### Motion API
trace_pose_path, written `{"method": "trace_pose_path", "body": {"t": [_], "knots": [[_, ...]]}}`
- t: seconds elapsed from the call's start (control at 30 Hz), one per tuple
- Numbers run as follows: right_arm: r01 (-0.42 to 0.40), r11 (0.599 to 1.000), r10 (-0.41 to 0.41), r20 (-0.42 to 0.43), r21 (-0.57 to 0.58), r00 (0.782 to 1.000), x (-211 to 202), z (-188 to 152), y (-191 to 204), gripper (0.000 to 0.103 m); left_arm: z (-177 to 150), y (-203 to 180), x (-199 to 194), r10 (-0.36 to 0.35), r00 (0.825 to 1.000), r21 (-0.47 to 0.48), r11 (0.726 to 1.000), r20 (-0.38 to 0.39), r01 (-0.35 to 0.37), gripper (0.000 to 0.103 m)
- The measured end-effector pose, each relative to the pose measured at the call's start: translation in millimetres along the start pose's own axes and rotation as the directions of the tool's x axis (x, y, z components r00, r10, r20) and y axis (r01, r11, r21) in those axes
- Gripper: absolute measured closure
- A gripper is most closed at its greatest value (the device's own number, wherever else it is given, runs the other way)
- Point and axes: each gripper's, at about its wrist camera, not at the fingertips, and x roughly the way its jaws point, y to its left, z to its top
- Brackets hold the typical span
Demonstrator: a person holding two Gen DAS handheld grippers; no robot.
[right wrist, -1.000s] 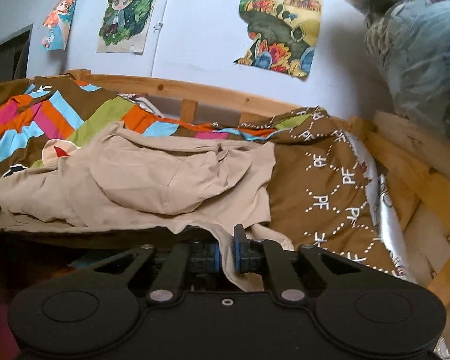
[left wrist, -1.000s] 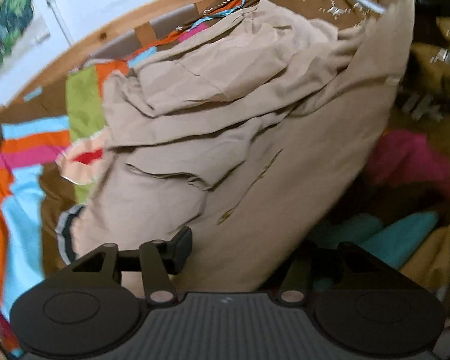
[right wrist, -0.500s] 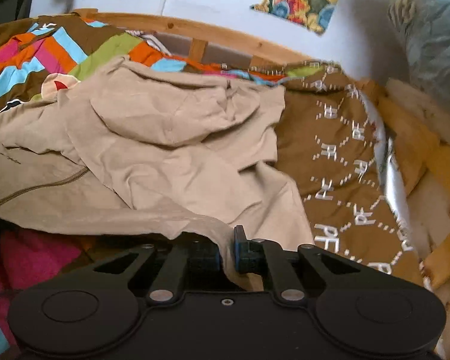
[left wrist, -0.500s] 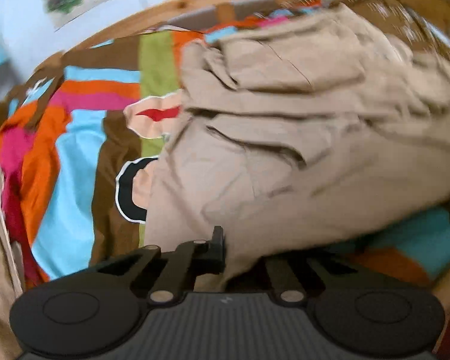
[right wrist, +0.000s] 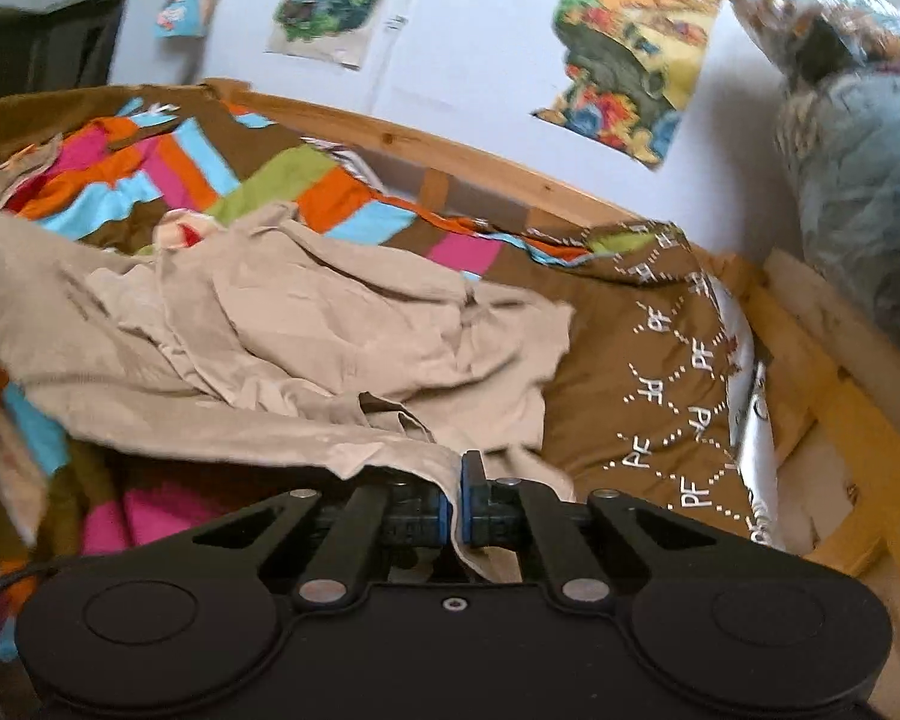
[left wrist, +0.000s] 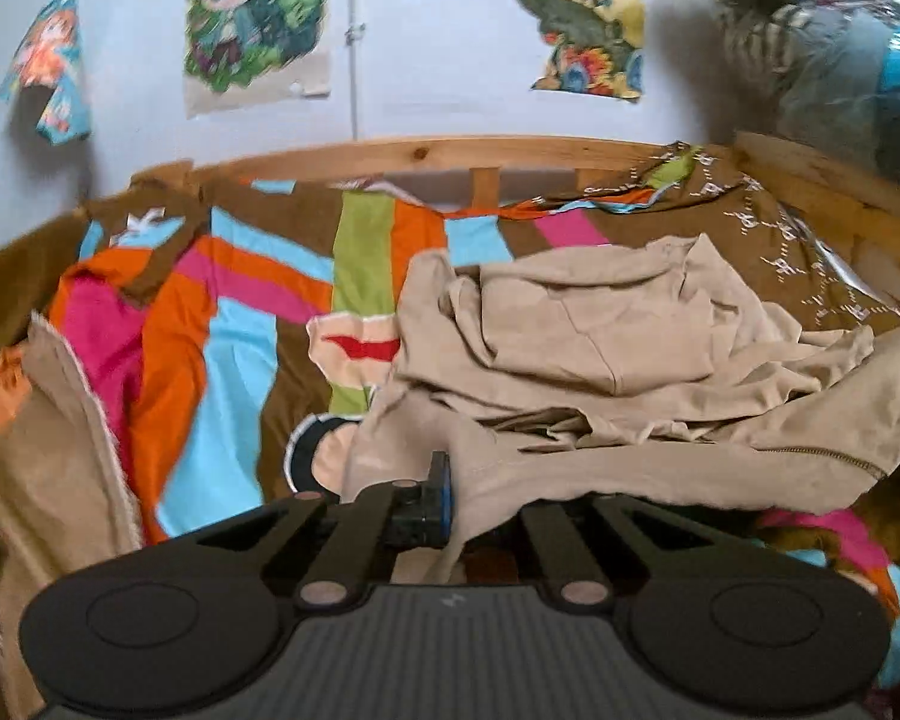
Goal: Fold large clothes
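Though clamped, left hand-held gripper (left wrist: 456,501) fingers cloth-hidden.

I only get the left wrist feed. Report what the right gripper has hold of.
Observer: The right gripper is shut on an edge of the beige garment, with the cloth pinched between its fingers.
Operator: Say where the cloth goes below the grip.
Observer: A short tail of it hangs down towards the camera.
Operator: Name something in the room my feed misses.
Observer: A dark doorway at the far left.
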Motion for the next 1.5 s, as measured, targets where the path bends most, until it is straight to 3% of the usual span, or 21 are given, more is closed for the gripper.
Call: {"method": "trace_pose_path", "body": {"t": [0.17,0.33,0.5,0.67,0.87,0.93,1.0,1.07,1.1,1.17,1.23,1.33,1.4,1.5], "knots": [[-0.007,0.998,0.006,-0.011,-0.062,1.000,15.4,18.3,-3.9,0.100,28.8,13.2,19.8,-0.006,0.997,0.035,0.999,-0.071,0.008,0.101],[-0.004,1.000,0.004,-0.031,0.011,1.000,64.0,55.5,-32.8,0.099,86.5,9.0,59.3,0.025,0.995,0.042,0.999,-0.096,-0.021,0.101],[0.024,0.990,-0.016,-0.054,0.137,0.998,131.4,83.8,-68.5,0.096,145.0,11.8,130.7,0.078,0.981,0.032,0.997,-0.179,-0.073,0.101],[0.032,0.956,-0.002,-0.101,0.293,0.995,206.7,81.2,-101.2,0.093,166.9,23.0,222.8,0.105,0.966,0.086,0.993,-0.238,-0.087,0.097],[-0.044,0.890,0.062,-0.027,0.453,0.998,237.1,60.0,-122.8,0.065,147.3,43.0,295.1,0.051,0.937,-0.070,0.994,-0.344,-0.080,0.095],[-0.062,0.887,0.054,0.030,0.457,0.998,227.4,58.0,-128.1,0.044,141.3,47.9,299.8,0.026,0.936,-0.108,0.992,-0.352,-0.069,0.093],[-0.078,0.873,0.038,0.092,0.481,0.995,212.3,55.7,-135.5,0.015,138.2,53.7,300.3,0.003,0.934,-0.129,0.990,-0.357,-0.053,0.082],[-0.083,0.856,0.014,0.138,0.511,0.990,194.5,50.8,-142.3,0.005,138.8,61.0,297.4,0.016,0.931,-0.135,0.988,-0.364,-0.070,0.028],[-0.092,0.842,0.010,0.155,0.532,0.988,187.1,46.8,-145.5,0.003,140.3,64.5,293.0,0.033,0.933,-0.138,0.987,-0.357,-0.087,0.021],[-0.115,0.807,0.016,0.172,0.579,0.985,175.4,36.8,-150.8,0.001,140.6,72.0,277.7,0.041,0.943,-0.156,0.983,-0.330,-0.097,0.015],[-0.126,0.797,0.029,0.171,0.590,0.985,164.4,22.8,-146.3,0.001,142.7,81.4,264.0,0.002,0.948,-0.188,0.980,-0.319,-0.065,0.009],[-0.071,0.860,0.009,0.125,0.505,0.992,151.2,1.2,-127.3,0.001,136.3,91.9,236.2,-0.028,0.961,-0.228,0.973,-0.274,-0.037,0.003],[-0.020,0.893,-0.012,0.069,0.450,0.998,151.0,-12.5,-117.9,0.001,128.6,93.0,218.7,-0.022,0.968,-0.196,0.980,-0.251,-0.028,0.001],[-0.001,0.882,-0.011,0.023,0.471,1.000,163.9,-22.4,-118.4,0.009,123.6,91.3,204.5,-0.003,0.970,-0.120,0.992,-0.244,-0.027,0.001]]}}
